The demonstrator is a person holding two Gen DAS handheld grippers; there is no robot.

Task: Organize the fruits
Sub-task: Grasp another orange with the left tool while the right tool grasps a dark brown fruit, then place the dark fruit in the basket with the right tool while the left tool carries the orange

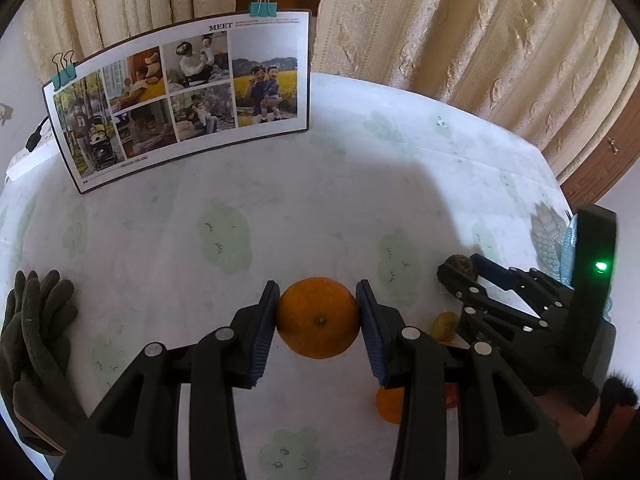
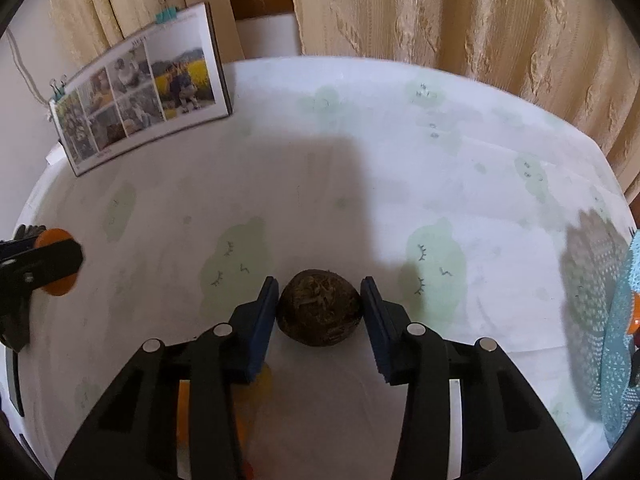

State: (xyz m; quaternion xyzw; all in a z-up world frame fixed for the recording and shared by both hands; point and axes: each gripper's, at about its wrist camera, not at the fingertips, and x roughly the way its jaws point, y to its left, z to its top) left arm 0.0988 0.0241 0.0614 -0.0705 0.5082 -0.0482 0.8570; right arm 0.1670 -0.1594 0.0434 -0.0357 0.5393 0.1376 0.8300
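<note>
Left wrist view: left gripper [image 1: 318, 318] clamps the orange [image 1: 318, 317]; right gripper [image 2: 320, 312] pinches a round brown fruit [image 2: 319, 307], which could roll from between its pads.

A home room, shown by cream embossed curtains [image 1: 460, 32] at the far side, a family photo collage [image 1: 180, 96] and a cloud-print tablecloth [image 1: 320, 200].

I count two oranges [image 1: 318, 317] [image 1: 390, 404], one brown fruit [image 2: 319, 307], one small yellow fruit [image 1: 445, 325], one photo board [image 1: 180, 96], two grippers [image 1: 318, 320] [image 2: 319, 312]
</note>
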